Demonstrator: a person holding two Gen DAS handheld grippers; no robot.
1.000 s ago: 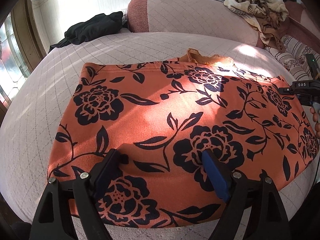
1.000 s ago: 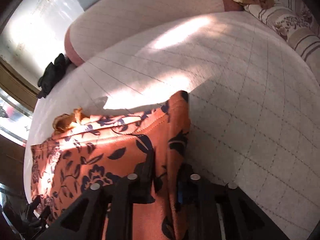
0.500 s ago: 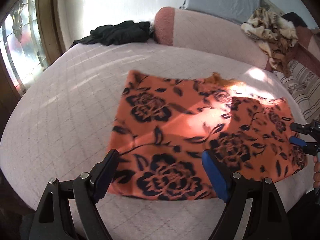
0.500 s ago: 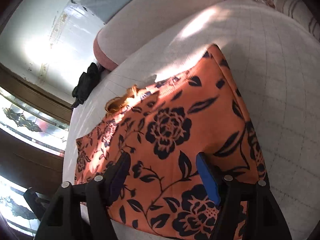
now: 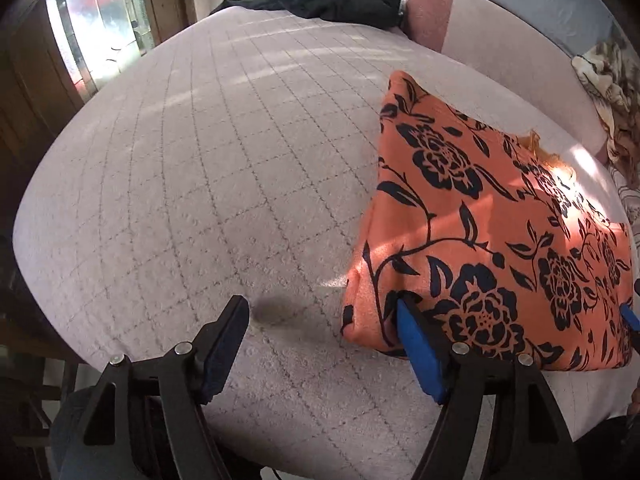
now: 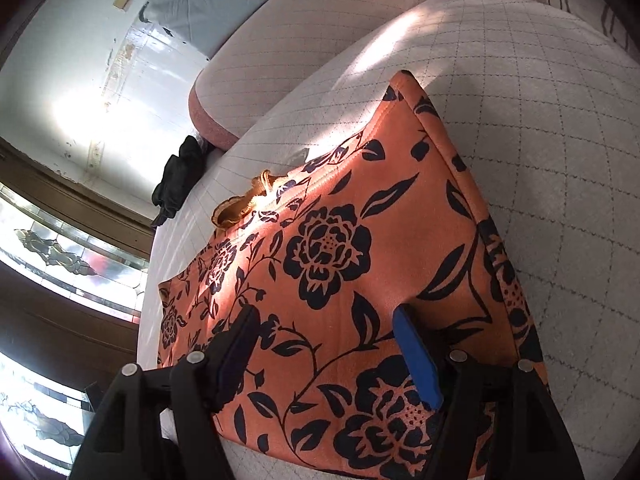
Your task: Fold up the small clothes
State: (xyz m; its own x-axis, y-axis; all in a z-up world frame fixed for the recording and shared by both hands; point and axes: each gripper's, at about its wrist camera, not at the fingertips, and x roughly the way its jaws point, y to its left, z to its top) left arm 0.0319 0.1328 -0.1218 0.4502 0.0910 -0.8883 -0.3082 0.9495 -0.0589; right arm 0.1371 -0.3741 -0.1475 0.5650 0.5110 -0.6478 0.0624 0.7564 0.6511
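Observation:
An orange garment (image 5: 492, 240) with black flowers lies folded flat on the quilted bed (image 5: 200, 160). A gold lace trim (image 6: 244, 204) peeks out at its far edge. My left gripper (image 5: 322, 316) hangs at the garment's near left corner, its jaws closing. The blue pad (image 5: 416, 344) overlaps the cloth's edge, the other pad is over bare quilt, and nothing is pinched. My right gripper (image 6: 326, 324) stands open just above the garment (image 6: 360, 240), near its right edge, with nothing held. Its blue tip (image 5: 630, 316) shows at the far right of the left wrist view.
A black garment (image 5: 332, 0) lies at the bed's far side beside a pink bolster (image 5: 480, 40). A beige patterned cloth heap (image 5: 608, 80) sits at the right. Stained-glass windows (image 5: 100, 28) line the left. Bare quilt stretches left of the orange garment.
My left gripper slid left from over the garment to its left corner. My right gripper let go of the garment's right edge, opened and drew back over the cloth, which now lies flat.

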